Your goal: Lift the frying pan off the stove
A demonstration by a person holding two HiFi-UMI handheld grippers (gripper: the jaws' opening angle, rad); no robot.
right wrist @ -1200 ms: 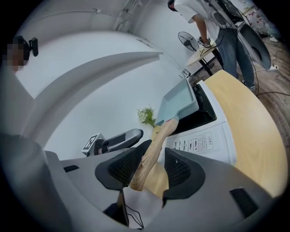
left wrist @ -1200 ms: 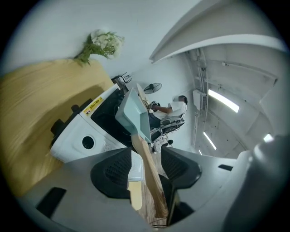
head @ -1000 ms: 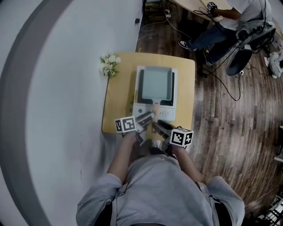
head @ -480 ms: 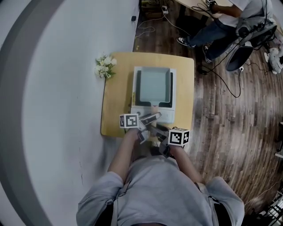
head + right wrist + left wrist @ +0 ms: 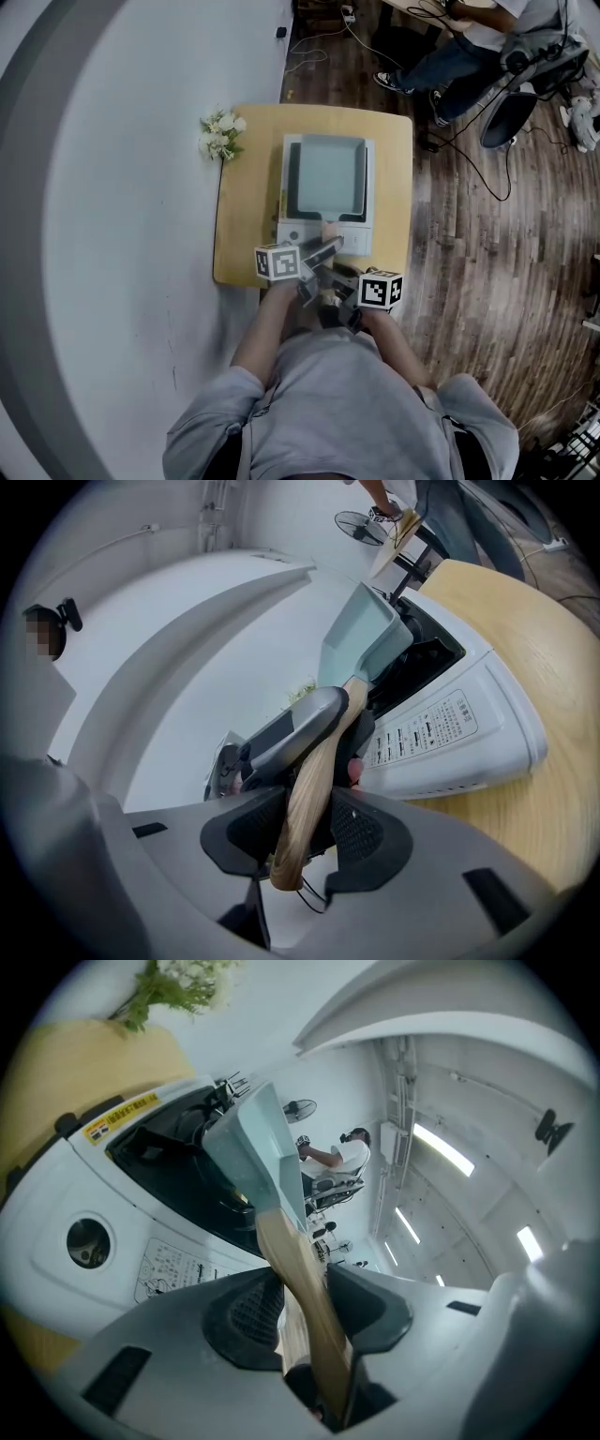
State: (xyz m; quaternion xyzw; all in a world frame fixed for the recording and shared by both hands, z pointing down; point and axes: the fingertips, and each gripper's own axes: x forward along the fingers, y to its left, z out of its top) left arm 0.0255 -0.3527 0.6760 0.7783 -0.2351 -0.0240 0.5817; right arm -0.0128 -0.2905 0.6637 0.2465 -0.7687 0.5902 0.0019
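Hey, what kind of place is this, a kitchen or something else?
Probably a lab or office workroom, not a kitchen: the stove with its frying pan sits on a small wooden table, loose cables trail over the floor, and an office chair stands nearby.

L hand-held gripper & R hand-held gripper: jaws just closing, both on pan handle.

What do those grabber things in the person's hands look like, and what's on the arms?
Both the left gripper and right gripper have smooth grey shells with black ribbed pads inside the jaws. Each carries a white cube printed with black square markers. The person wears a grey short-sleeved shirt.
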